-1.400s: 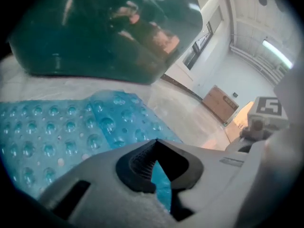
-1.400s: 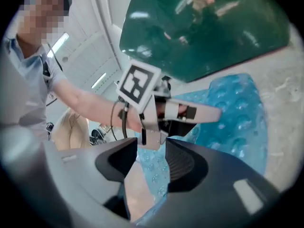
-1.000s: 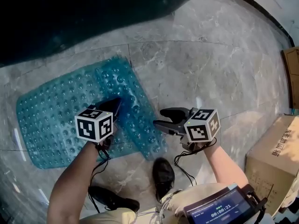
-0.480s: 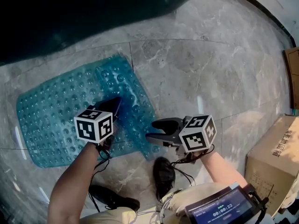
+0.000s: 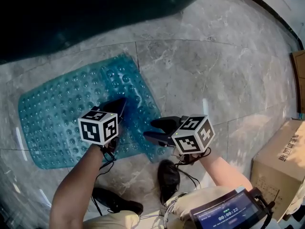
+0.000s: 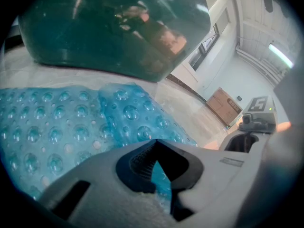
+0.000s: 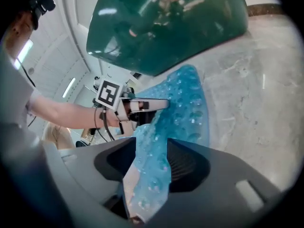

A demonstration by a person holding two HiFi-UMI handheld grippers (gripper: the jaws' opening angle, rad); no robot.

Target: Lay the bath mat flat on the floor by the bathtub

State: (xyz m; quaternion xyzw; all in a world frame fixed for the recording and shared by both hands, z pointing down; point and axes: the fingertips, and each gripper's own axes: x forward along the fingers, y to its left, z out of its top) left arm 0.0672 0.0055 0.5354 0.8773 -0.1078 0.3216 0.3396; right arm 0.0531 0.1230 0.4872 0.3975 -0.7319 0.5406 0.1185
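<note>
The mat (image 5: 57,113) lies on the floor (image 5: 200,70) by the bathtub (image 5: 71,13), right end folded over: the left gripper (image 5: 121,104) pinches the fold, while the right gripper (image 5: 150,130), its jaws just narrowing, straddles the near corner without gripping

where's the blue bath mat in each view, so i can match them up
Head view: the bath mat lies left of centre, just below the bathtub.
Left gripper view: it fills the left half, under the bathtub.
Right gripper view: it is a strip in the centre, running from the bottom middle up toward the bathtub.
Shared landmark: the dark green bathtub, along the top of every view.
</note>
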